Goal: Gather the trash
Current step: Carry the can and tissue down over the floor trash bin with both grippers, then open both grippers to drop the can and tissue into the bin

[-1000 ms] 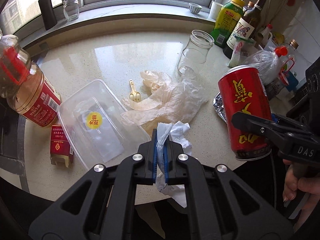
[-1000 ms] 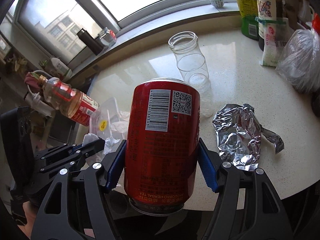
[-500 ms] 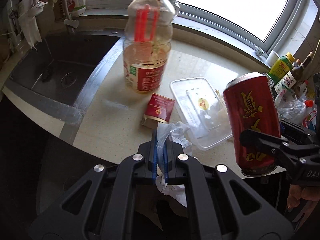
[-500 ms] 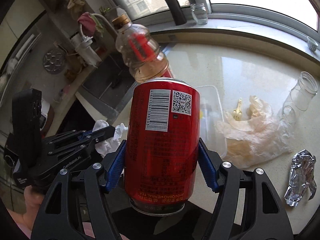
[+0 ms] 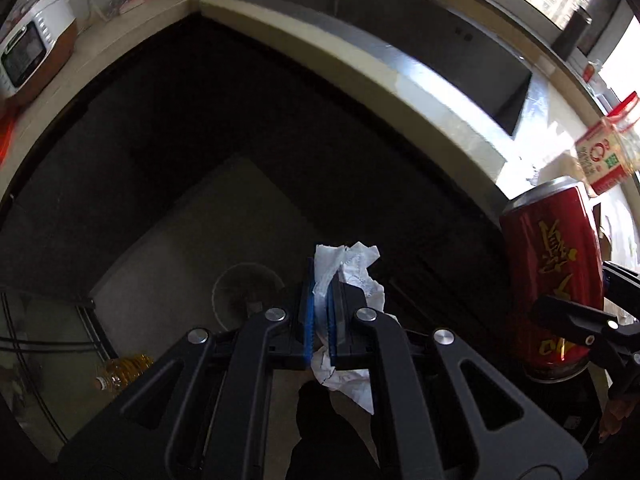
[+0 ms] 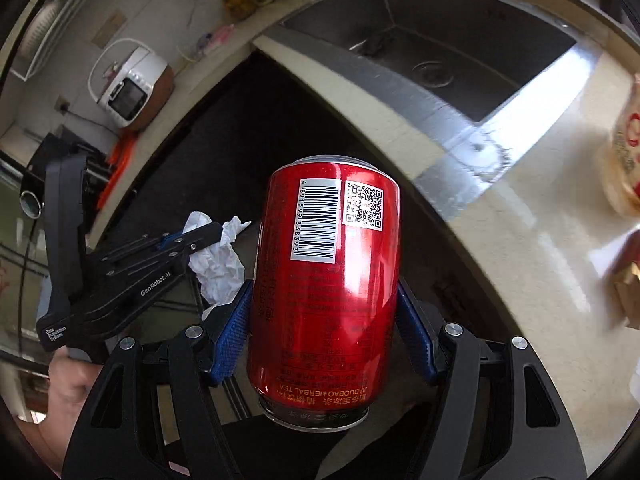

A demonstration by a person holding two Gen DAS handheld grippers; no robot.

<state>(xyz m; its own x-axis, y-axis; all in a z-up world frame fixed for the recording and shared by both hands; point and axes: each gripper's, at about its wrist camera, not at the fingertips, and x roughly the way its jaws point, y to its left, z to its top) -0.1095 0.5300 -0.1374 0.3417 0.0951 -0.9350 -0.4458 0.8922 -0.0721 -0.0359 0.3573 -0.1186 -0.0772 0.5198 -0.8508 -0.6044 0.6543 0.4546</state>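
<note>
Left wrist view shows my left gripper [image 5: 321, 320] pressed together on a crumpled white paper tissue [image 5: 352, 276], which sticks out above and below the blue pads. It hangs off the counter, over a dim floor [image 5: 192, 248] with a round fan-like object [image 5: 246, 294] just beyond the fingers, and a bottle of yellow oil [image 5: 124, 372] lying near the lower left. The pale stone counter [image 5: 360, 64] curves across the top, and the steel sink [image 5: 440, 40] is set into it near its front edge.

At the right edge of that view I see my right gripper [image 5: 576, 320] carrying a red herbal tea can [image 5: 552, 272], upright. From the right wrist view the same can [image 6: 328, 292] sits between the blue pads, which press on its two sides low on the body; barcode and QR label face the camera. The can is clear of the counter's front edge, over the dark floor.

My left gripper [image 6: 200, 236] shows beside the can, to its left, with the tissue [image 6: 218, 264] nearly touching the can. A hand [image 6: 68, 380] grips its handle at lower left. A white and brown rice cooker [image 6: 132, 92] stands on the far counter's left end. A blurred labelled bottle [image 6: 624, 152] stands on the counter at the right edge.
</note>
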